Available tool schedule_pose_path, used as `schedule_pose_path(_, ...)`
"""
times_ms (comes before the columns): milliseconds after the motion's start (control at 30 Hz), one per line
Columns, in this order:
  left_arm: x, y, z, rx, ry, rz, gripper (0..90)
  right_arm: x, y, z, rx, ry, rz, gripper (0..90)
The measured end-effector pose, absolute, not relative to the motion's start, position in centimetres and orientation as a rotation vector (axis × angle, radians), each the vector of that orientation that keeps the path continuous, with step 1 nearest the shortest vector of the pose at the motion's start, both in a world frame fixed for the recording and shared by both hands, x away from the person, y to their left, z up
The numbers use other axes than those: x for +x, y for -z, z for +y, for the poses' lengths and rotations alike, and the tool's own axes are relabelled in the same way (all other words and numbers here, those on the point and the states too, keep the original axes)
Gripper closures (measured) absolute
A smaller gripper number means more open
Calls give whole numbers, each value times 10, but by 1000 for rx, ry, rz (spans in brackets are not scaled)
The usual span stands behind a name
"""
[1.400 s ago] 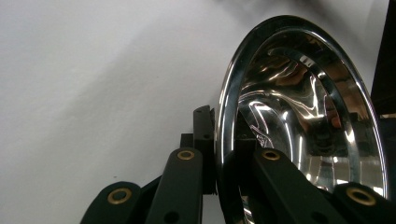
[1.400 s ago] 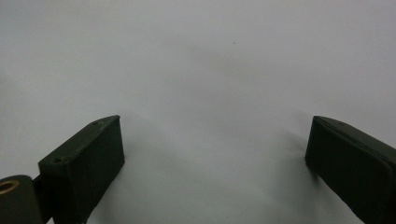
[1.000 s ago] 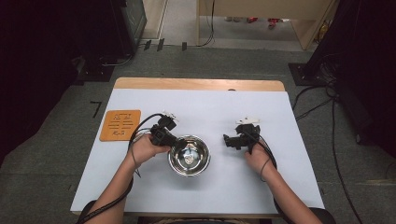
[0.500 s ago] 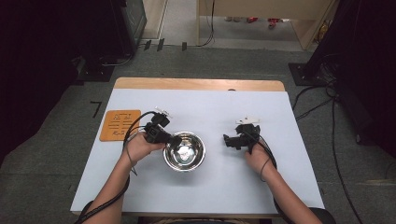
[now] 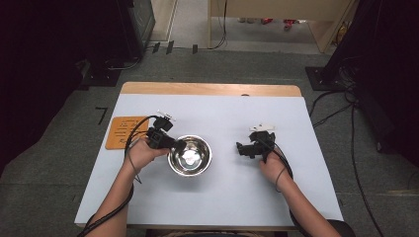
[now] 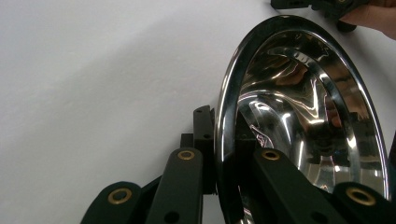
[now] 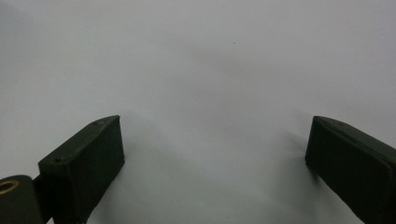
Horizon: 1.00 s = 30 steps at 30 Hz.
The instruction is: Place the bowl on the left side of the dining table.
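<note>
On white table, left gripper (image 5: pixel 174 144) pinches shiny steel bowl's (image 5: pixel 190 156) rim; right gripper (image 5: pixel 242 148) gapes.

Bowl (image 5: pixel 189 155) slightly further left

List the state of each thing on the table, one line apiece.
Steel bowl: upright on the table, empty, rim clamped by the left gripper.
Left gripper: shut on the bowl's rim, one jaw inside, one outside.
Right gripper: open, holding nothing, apart from the bowl.
Orange mat: flat at the table's left edge, untouched.
</note>
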<state>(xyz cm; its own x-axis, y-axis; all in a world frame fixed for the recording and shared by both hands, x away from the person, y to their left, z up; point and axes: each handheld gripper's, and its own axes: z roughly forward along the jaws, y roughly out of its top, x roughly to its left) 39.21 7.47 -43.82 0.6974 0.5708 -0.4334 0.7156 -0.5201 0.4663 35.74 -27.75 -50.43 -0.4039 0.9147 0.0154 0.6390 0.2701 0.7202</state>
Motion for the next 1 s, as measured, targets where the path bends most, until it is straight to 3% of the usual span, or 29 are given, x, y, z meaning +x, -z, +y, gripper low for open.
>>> schedule_pose_path(1000, 402, 438, 109, 2236, 238, 1106, 867, 357, 504, -278, 1405, -923, 2142, 41)
